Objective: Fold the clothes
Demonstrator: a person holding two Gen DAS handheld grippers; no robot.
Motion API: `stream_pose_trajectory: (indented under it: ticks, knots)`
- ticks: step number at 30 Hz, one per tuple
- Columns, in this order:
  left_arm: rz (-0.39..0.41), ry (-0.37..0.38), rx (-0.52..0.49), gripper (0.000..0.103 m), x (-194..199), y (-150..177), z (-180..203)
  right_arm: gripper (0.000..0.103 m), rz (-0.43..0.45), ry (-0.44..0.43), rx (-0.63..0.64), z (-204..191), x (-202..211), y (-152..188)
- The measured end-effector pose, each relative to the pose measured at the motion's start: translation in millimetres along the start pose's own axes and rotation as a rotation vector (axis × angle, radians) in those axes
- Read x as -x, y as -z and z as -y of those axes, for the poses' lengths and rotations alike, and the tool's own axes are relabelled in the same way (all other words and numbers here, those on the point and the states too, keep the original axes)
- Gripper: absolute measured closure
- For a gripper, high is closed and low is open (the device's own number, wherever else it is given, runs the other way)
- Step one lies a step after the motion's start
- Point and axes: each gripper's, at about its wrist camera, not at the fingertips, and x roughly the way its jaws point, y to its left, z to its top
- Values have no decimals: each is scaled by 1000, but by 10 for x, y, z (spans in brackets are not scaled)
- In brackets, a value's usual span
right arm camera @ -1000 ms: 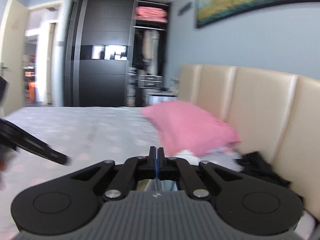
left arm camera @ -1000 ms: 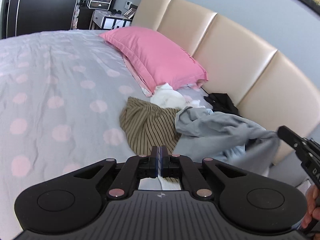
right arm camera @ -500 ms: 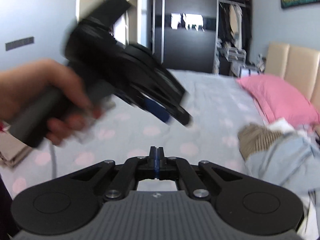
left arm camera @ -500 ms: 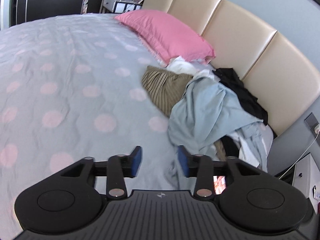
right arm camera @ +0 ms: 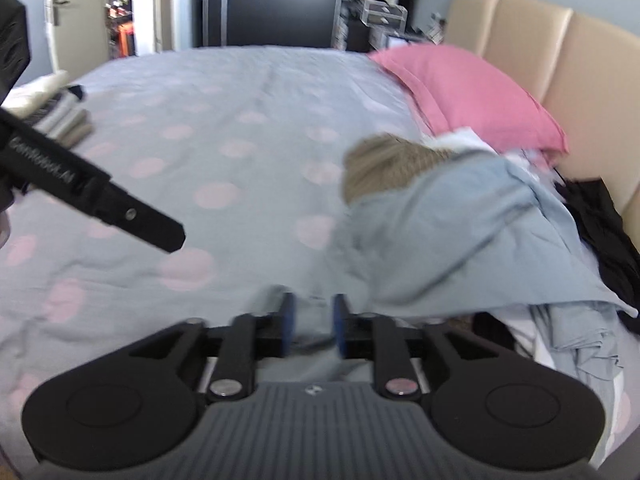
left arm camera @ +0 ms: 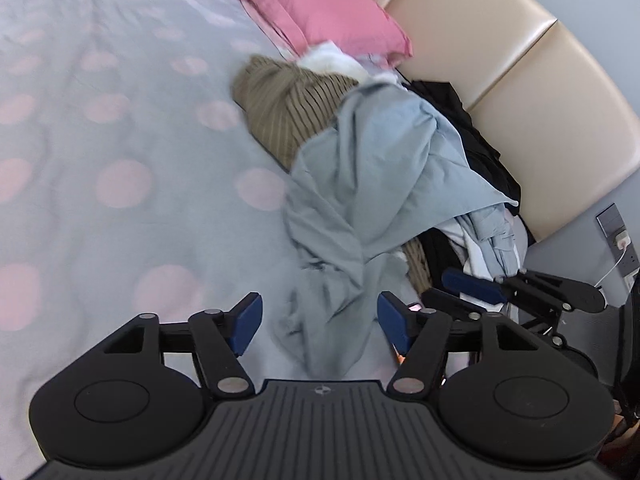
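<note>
A crumpled light blue garment [left arm camera: 372, 184] lies on the bed over a brown striped garment [left arm camera: 288, 108]. My left gripper [left arm camera: 320, 322] hovers low over the blue garment's rumpled near end. Its jaws are opening, with the cloth showing between the blue pads, untouched. My right gripper [left arm camera: 454, 291] is just to the right, by the pile's edge. In the right wrist view the right gripper [right arm camera: 313, 320] is also opening, a narrower gap with pale cloth seen below it. The light blue garment [right arm camera: 460, 236] lies just beyond. One of the left gripper's fingers [right arm camera: 132, 216] crosses the left side.
A pink pillow [left arm camera: 320, 4] and a white garment [left arm camera: 332, 60] lie beyond the pile, with black clothes [left arm camera: 476, 140] against the beige headboard [left arm camera: 552, 92]. A folded stack [right arm camera: 60, 116] sits at the bed's far left edge. The spotted grey bedspread [left arm camera: 120, 140] spreads out to the left.
Both grippers have gone from shut to open and have dropped toward the bed. They have tipped down onto the light blue garment, which now fills the near view.
</note>
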Motion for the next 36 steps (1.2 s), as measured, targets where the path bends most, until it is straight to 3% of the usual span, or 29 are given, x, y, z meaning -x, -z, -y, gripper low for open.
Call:
stream_pose_trajectory:
  ticks: [2,8,15,18,19,20,21,22,25,29,36]
  knots:
    - [-20,27,20,30,-250,-84,21,68,-29,33,-5,181,-166,-19]
    - [-97,78,109,30,-991,-327,0,52,-90,117,-102,848,-604,-57]
    - [-147,52,180,30,-1634,-497,-62,52,-123,148,-270,1307,-913,-58]
    - [-147,32,191,37,-1789,-493,-77,54,-125,143,-324,1418,-980,-18]
    - [-137,20,187,48,-1803,-484,-73,61,-121,144,-330,1437,-1001,-4]
    - [-128,3,179,61,-1804,-476,-64,85,-114,144,-327,1445,-1015,2]
    - [-119,-13,171,66,-1804,-469,-54,97,-105,143,-323,1450,-1026,5]
    - [-109,-30,161,77,-1792,-459,-43,103,-96,142,-319,1451,-1025,-4]
    - [-87,-58,124,90,-1666,-436,-14,103,-55,128,-305,1426,-947,-50]
    - [-46,-83,85,94,-1326,-447,6,103,-9,95,-267,1293,-782,-154]
    - [13,-112,38,97,-721,-494,-16,102,-18,48,-294,1147,-656,-209]
